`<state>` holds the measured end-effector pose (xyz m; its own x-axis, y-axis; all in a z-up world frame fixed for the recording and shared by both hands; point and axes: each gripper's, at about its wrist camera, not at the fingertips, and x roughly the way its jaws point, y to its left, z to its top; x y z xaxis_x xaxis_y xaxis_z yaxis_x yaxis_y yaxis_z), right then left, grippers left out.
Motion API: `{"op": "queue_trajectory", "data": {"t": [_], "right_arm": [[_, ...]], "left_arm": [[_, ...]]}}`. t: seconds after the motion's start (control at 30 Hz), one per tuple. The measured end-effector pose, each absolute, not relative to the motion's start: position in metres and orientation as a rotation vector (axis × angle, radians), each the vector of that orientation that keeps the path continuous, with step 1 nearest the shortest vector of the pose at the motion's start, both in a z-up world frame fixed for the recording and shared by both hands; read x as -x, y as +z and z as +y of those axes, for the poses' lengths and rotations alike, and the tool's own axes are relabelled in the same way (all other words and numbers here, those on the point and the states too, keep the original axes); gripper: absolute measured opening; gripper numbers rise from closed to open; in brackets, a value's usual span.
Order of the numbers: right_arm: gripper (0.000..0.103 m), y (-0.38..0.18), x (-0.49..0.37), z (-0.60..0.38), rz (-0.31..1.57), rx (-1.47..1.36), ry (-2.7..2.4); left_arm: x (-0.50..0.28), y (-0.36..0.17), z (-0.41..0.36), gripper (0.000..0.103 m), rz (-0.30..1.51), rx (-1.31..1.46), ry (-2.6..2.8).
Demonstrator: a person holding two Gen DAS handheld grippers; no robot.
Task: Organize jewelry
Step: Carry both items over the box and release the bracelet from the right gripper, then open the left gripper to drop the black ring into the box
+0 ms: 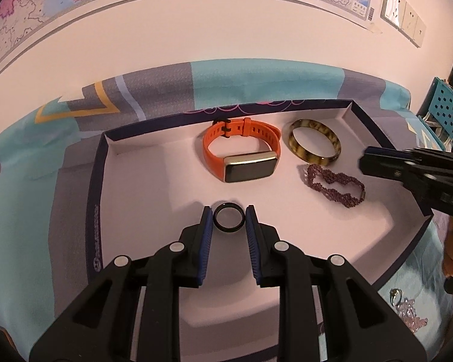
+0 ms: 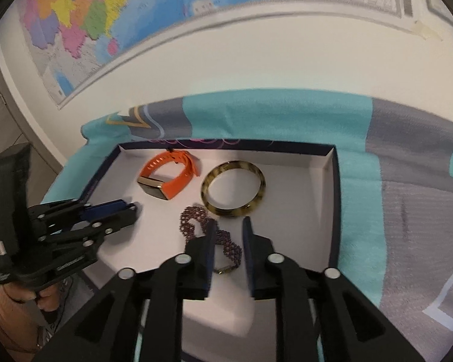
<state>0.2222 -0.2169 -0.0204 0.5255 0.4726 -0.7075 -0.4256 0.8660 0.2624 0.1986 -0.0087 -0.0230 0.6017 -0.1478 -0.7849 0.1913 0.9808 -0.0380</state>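
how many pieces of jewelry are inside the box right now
4. Orange watch at the back middle, tortoiseshell bangle to its right, purple beaded bracelet in front of the bangle, black ring between the left gripper's jaws. Others may be hidden.

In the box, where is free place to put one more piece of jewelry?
The box floor is bare left of the orange watch, up to the left wall. The right half is crowded: tortoiseshell bangle, purple beaded bracelet. The left tool holds a black ring at front middle.
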Motion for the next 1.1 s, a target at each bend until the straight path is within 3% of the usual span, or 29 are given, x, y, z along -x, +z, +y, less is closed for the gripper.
{"op": "queue_trajectory", "data": {"t": [0.4, 0.93, 1.03, 1.1], "right_arm": [[0.028, 0.003, -0.175, -0.232, 0.796, -0.065, 0.608], [0.032, -0.011, -0.137, -0.240, 0.819, -0.058, 0.653], [0.033, -0.011, -0.131, -0.242, 0.818, -0.060, 0.662], [0.033, -0.012, -0.123, -0.243, 0.817, -0.049, 0.672]], "left_arm": [[-0.201, -0.023, -0.014, 0.023, 0.887, -0.070, -0.181], [-0.204, -0.025, -0.022, 0.023, 0.870, -0.101, -0.168], [-0.200, -0.022, -0.021, 0.036, 0.853, -0.100, -0.169], [-0.194, -0.016, -0.019, 0.037, 0.834, -0.093, -0.174]]}}
